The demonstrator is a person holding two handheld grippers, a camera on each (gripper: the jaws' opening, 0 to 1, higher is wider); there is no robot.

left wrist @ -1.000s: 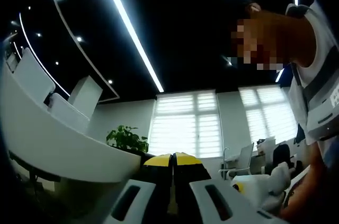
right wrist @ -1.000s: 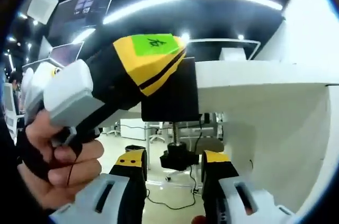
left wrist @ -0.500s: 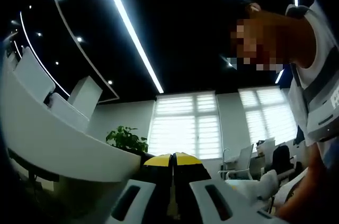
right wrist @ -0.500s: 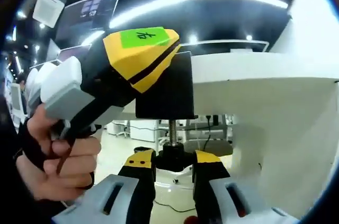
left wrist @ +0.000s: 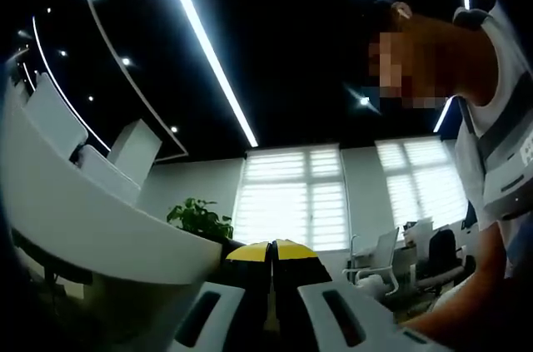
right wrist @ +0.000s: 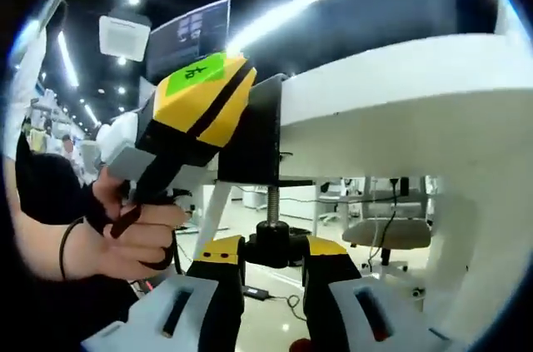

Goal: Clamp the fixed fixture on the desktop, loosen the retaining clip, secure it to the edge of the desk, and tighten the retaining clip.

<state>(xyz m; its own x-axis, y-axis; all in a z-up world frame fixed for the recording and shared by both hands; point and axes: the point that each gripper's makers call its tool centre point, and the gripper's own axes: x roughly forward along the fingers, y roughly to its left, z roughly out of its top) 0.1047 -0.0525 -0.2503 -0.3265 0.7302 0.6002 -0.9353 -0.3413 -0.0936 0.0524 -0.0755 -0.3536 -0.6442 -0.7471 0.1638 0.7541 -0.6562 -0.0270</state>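
Right tongs [right wrist: 272,254] around round black knob [right wrist: 272,244]

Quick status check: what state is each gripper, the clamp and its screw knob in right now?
left gripper: shut on the black clamp
black clamp: seated on the desk edge
screw knob: under the desk, held between jaws
right gripper: shut on the screw knob

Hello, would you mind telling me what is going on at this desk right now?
A person is fitting a black clamp fixture onto the edge of the white desk. The left gripper holds the fixture's body against the desk edge, its fingers shut. From below, the right gripper is shut on the screw knob under the clamp, apparently to turn it.
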